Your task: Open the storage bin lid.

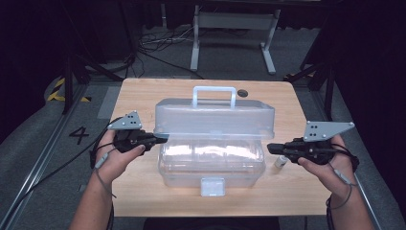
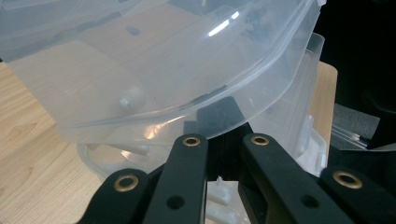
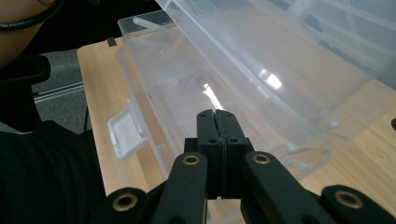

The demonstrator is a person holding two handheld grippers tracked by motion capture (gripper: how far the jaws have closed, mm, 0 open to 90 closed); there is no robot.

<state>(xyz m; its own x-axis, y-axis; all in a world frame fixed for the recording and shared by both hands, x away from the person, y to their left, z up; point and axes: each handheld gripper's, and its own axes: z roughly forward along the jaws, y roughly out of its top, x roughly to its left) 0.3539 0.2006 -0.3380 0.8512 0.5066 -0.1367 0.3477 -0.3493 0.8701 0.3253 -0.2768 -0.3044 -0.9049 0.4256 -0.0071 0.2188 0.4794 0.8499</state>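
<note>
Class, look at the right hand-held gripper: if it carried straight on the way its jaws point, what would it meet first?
Most likely the right end wall of the clear plastic box, under the raised lid. The right hand-held gripper, jaws shut, points at it; depth is hard to judge.

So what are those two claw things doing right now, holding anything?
Left gripper: shut, gripping the box lid.
Right gripper: shut, empty.

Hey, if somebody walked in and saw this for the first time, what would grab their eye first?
Most likely the big clear plastic box in the middle of the wooden table, with its lid propped half open and a handle on top. Next, the left gripper at the lid's left edge and the right gripper, shut, just off the box's right end, beside a small white bottle.
</note>
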